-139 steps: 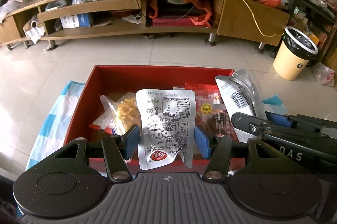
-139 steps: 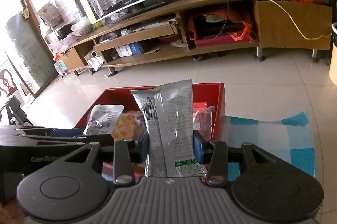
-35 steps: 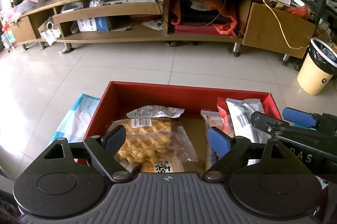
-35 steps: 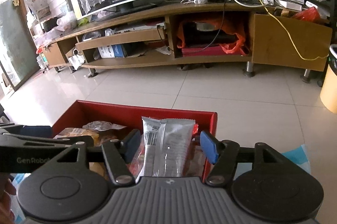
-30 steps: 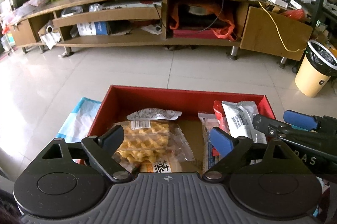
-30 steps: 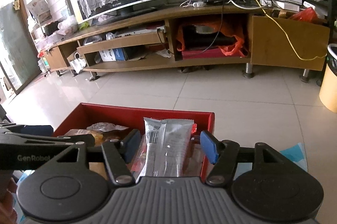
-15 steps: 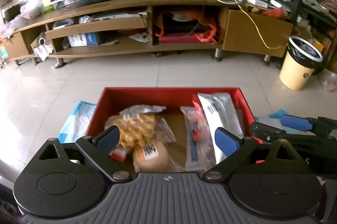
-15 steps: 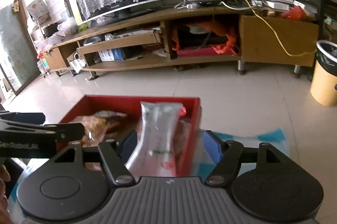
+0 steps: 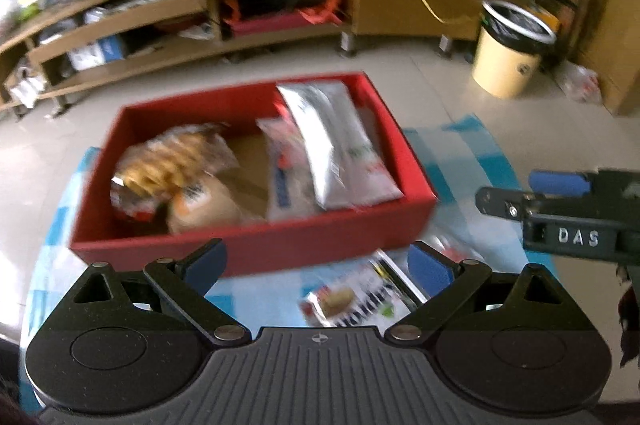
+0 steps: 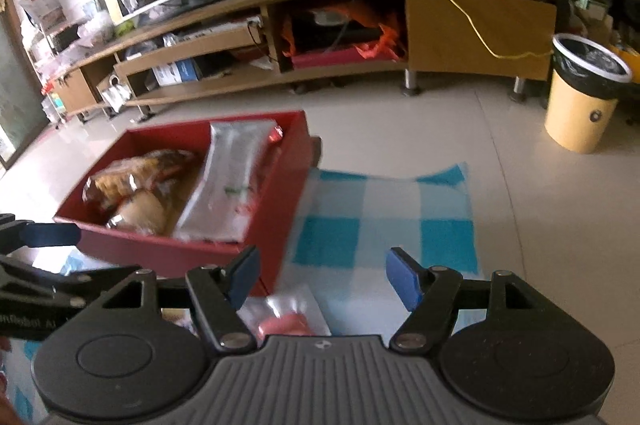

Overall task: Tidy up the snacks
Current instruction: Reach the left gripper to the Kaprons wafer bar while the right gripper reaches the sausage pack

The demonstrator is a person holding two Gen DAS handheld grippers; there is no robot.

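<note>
snacks mostly packed in red box [image 9: 256,249], mid-frame on checked cloth [image 10: 384,209]. between packing and next pick: left gripper [image 9: 316,261] wide open, empty, above loose packet [image 9: 352,301] at lower centre; right gripper [image 10: 320,275] open, empty, over small packet [image 10: 292,317]. next: lower, centre pads, pinch gently.

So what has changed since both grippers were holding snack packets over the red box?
Both packets were let go: the long silver foil packet now lies in the red cardboard box, on its right side. The left gripper and right gripper have pulled back, open and empty, over loose packets on the blue checked cloth. The waffle bag stays in the box; the box has not moved on the cloth.
</note>
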